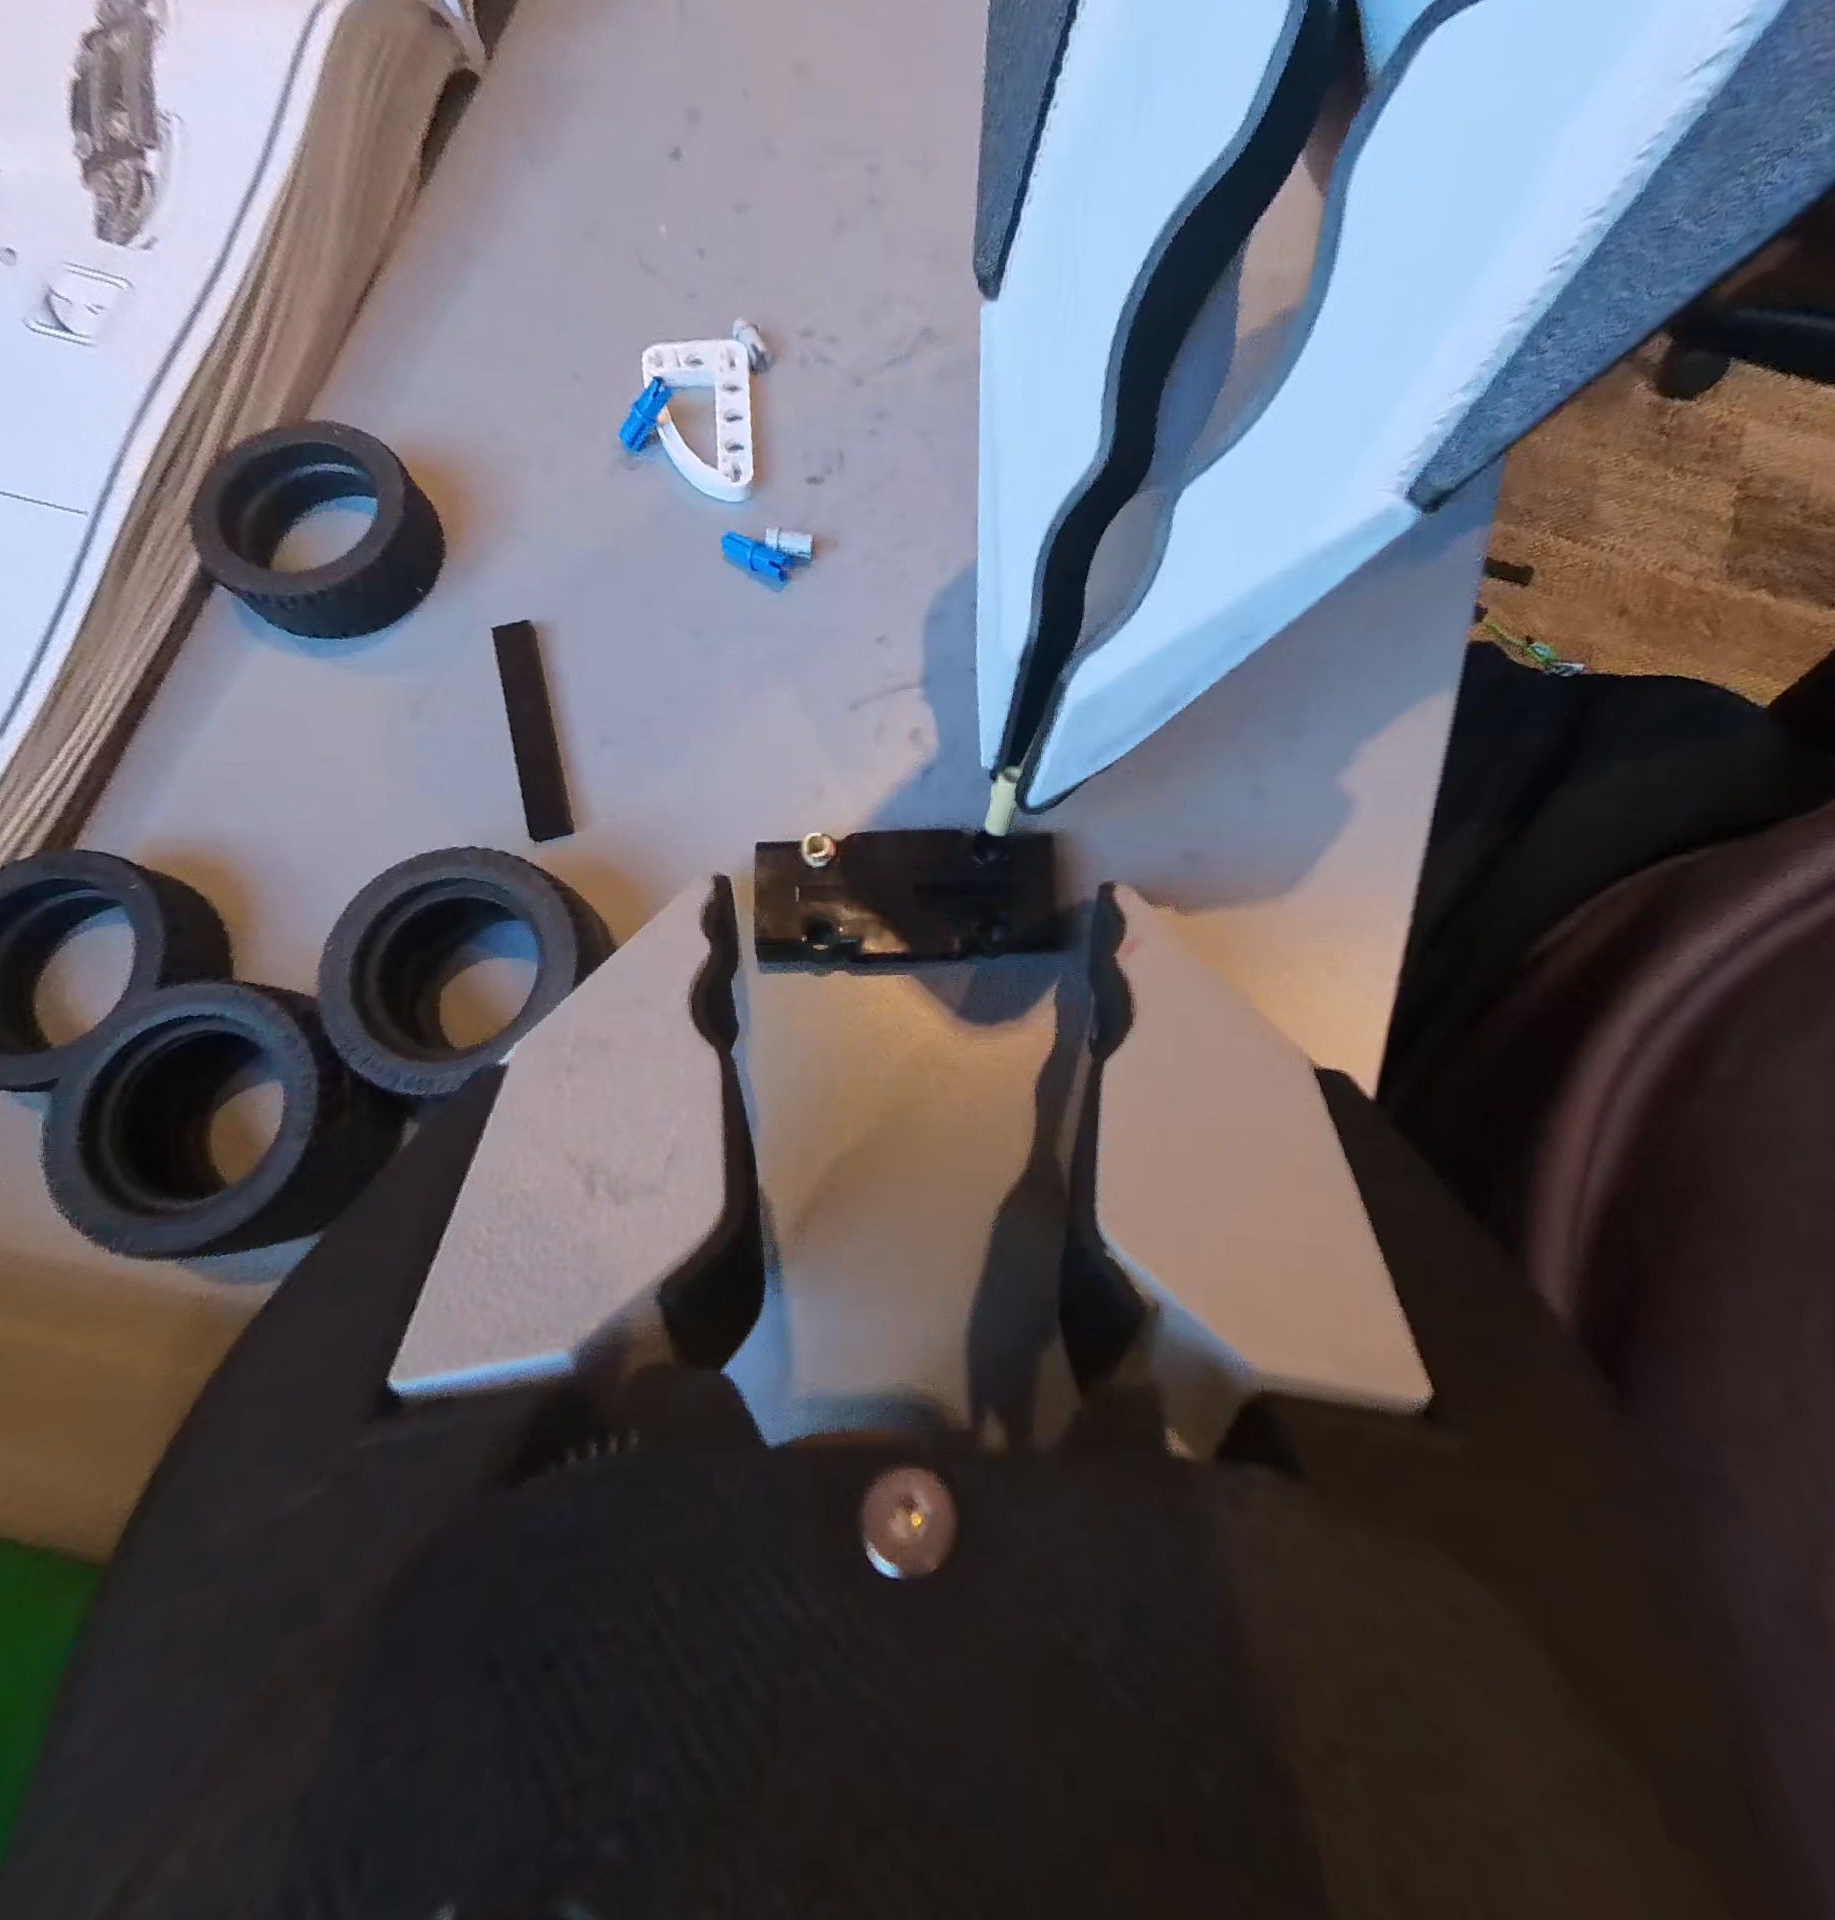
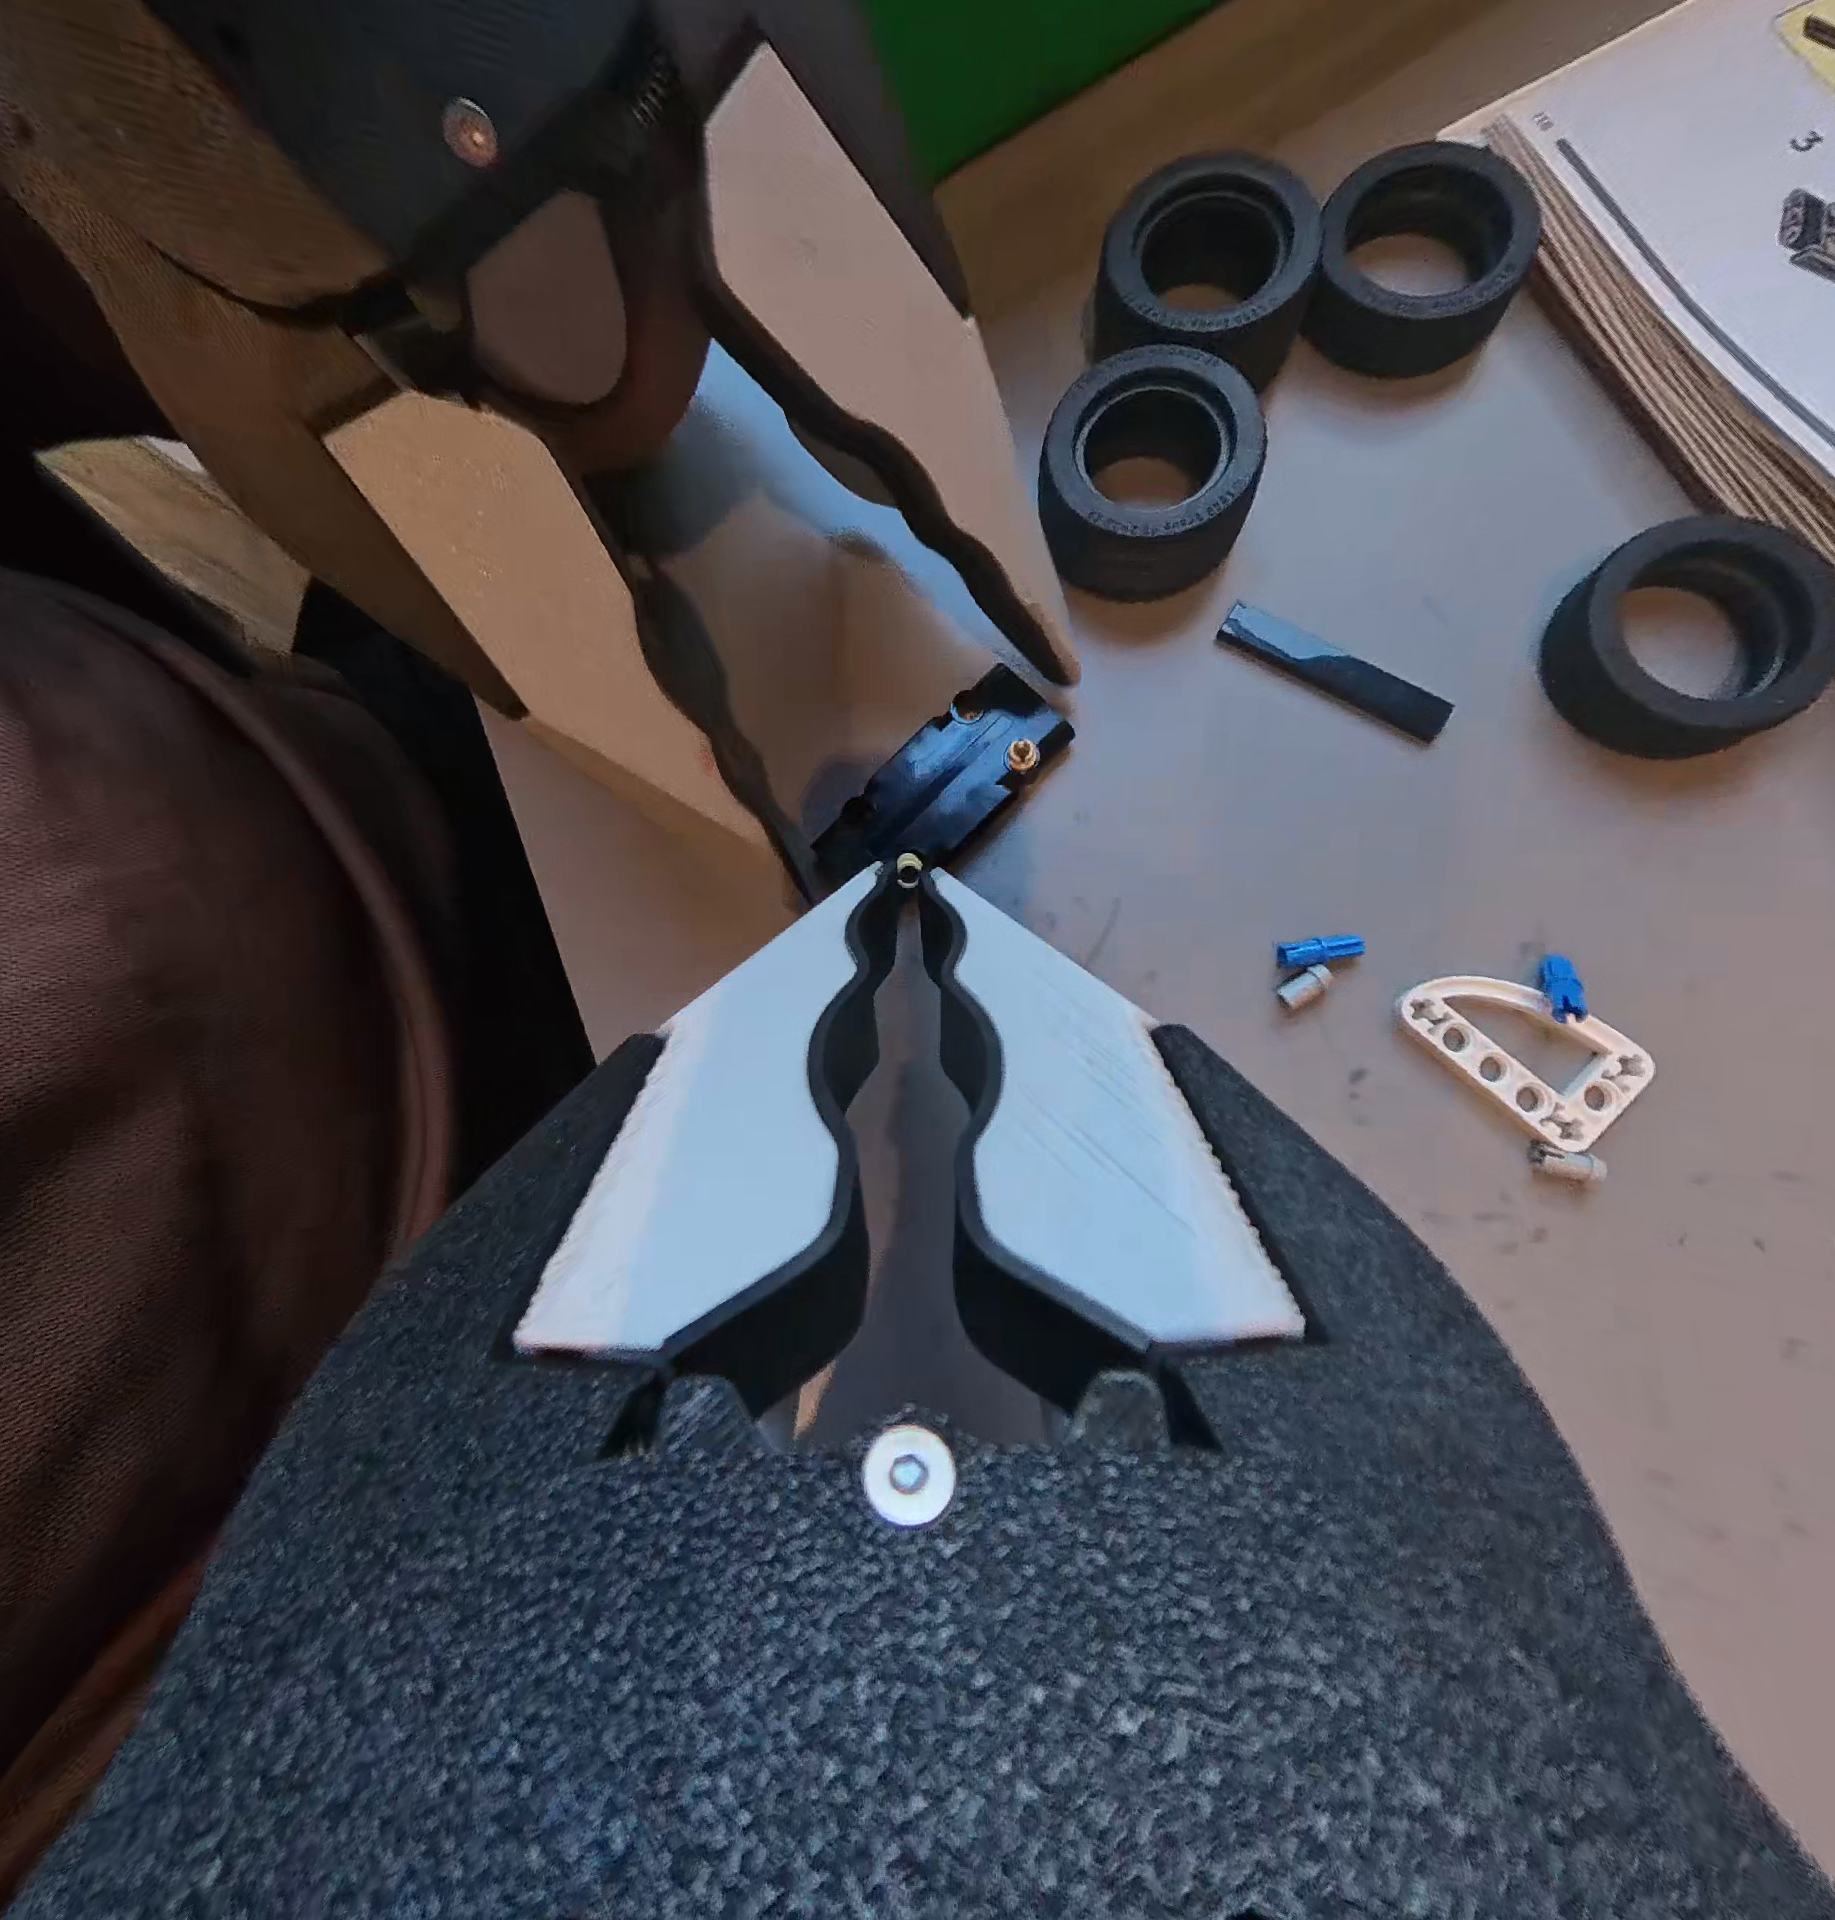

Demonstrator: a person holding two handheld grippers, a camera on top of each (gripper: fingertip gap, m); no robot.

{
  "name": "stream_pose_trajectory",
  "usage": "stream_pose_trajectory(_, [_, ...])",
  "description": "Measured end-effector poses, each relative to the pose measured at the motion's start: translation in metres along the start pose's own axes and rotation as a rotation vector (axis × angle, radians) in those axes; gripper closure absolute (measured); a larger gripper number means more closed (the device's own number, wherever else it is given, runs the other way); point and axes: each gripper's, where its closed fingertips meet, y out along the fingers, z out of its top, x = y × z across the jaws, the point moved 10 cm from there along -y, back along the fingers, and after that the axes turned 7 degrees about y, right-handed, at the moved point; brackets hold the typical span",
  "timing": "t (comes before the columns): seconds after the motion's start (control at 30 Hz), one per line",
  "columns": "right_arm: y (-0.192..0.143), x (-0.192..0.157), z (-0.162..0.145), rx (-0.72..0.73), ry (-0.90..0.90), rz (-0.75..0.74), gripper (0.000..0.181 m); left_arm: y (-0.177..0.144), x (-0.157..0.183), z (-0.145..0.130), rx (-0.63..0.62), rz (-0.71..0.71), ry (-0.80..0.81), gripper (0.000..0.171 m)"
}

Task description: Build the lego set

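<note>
A small black block (image 1: 902,914) lies on the table near its edge. My left gripper (image 1: 913,896) straddles it lengthwise, one fingertip against each end, and holds it; this also shows in the right wrist view (image 2: 923,774). My right gripper (image 2: 905,881) is shut on a tan pin (image 2: 905,867). In the left wrist view the right gripper (image 1: 1015,781) comes down from above, and the tan pin (image 1: 998,808) stands with its lower end in a hole at the block's right end. A second tan pin (image 1: 817,848) sits in the block's other end.
Several black tyres (image 1: 315,530) (image 2: 1152,488) lie to one side, by an open instruction booklet (image 2: 1723,260). A black flat tile (image 1: 534,732), a white curved beam (image 1: 710,421), blue pins (image 1: 755,556) and grey pins lie loose. The table edge (image 1: 1432,831) is close by. Less than 4 cm separates the two grippers' tips. The black flat tile (image 1: 534,732) sits 5 cm or so from the ends of my left fingers. Seen from the right wrist view (image 2: 1327,674) as well.
</note>
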Motion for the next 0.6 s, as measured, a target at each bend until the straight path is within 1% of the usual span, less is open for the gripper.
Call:
stream_pose_trajectory(0.03, [0.001,0.000,0.001,-0.009,-0.004,-0.006,0.178,0.003,0.000,0.000,-0.015,-0.001,0.001,0.104])
stream_pose_trajectory(0.17, [0.002,0.001,0.004,-0.036,-0.022,-0.014,0.178,0.003,0.000,-0.001,-0.001,-0.008,0.006,0.112])
stream_pose_trajectory(0.6, [0.005,-0.004,0.013,-0.172,-0.069,-0.019,0.178,0.003,0.000,-0.002,0.006,-0.014,0.018,0.113])
